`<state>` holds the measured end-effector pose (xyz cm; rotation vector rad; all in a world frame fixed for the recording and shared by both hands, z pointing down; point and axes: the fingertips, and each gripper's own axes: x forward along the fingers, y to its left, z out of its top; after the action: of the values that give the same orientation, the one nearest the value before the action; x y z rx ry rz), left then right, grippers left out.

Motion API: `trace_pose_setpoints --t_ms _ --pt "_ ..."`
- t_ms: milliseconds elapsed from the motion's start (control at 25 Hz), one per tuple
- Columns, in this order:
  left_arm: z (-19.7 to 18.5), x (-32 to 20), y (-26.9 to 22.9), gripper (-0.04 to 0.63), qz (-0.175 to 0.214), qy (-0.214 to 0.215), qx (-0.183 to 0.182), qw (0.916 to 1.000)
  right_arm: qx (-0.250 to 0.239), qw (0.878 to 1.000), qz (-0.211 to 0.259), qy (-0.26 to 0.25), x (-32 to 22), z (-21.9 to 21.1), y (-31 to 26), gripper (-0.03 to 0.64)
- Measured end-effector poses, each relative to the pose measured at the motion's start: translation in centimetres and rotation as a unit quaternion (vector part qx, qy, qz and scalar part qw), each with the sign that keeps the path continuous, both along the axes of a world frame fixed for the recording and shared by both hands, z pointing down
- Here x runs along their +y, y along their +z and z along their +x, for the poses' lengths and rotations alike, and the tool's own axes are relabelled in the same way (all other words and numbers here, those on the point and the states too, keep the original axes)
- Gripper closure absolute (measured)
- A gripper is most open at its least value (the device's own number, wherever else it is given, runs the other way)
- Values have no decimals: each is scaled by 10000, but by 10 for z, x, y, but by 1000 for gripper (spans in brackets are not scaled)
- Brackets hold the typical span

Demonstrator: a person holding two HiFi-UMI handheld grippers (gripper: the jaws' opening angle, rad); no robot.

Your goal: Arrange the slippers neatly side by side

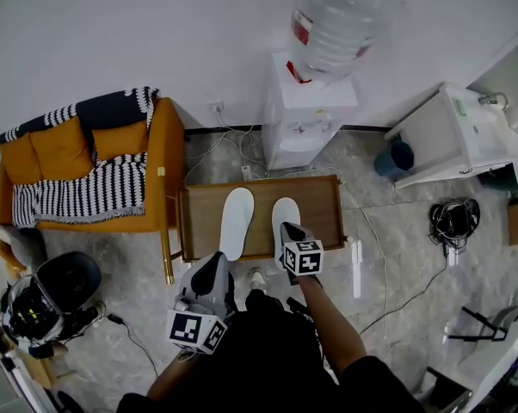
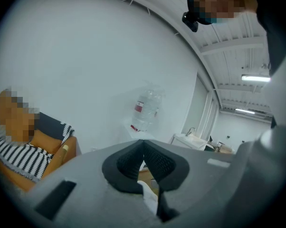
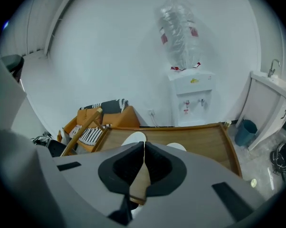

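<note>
Two white slippers lie side by side, lengthwise, on a low wooden table [image 1: 323, 205]. The left slipper [image 1: 236, 222] reaches a little nearer the front edge than the right slipper [image 1: 286, 212]. My right gripper [image 1: 286, 228] hovers over the right slipper's heel end, its jaws shut with nothing seen between them. In the right gripper view the closed tips [image 3: 144, 143] point across the table [image 3: 204, 141] past both slippers [image 3: 134, 137] [image 3: 177, 147]. My left gripper [image 1: 218, 259] is at the table's front edge near the left slipper's heel, also shut; its own view [image 2: 143, 142] tilts up toward the wall.
A white water dispenser [image 1: 306, 119] with a big bottle [image 1: 341, 15] stands behind the table. An orange armchair [image 1: 87, 162] with striped cushions is at the left. A white sink cabinet [image 1: 461, 136], a blue bin [image 1: 399, 156] and coiled cables [image 1: 453, 218] are at the right.
</note>
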<state>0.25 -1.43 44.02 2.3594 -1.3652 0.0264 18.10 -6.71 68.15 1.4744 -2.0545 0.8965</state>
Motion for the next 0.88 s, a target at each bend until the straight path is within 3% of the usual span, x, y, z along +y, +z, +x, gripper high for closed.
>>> trace_pose_setpoints --t_ms 480,880 --pt "-41 -29 8 583 -31 -21 12 10000 -187 9997 1 -144 -10 -76 4 604" --pt "-83 -47 17 583 -127 -43 38 9999 -131 9996 -250 9 -31 -113 27 601"
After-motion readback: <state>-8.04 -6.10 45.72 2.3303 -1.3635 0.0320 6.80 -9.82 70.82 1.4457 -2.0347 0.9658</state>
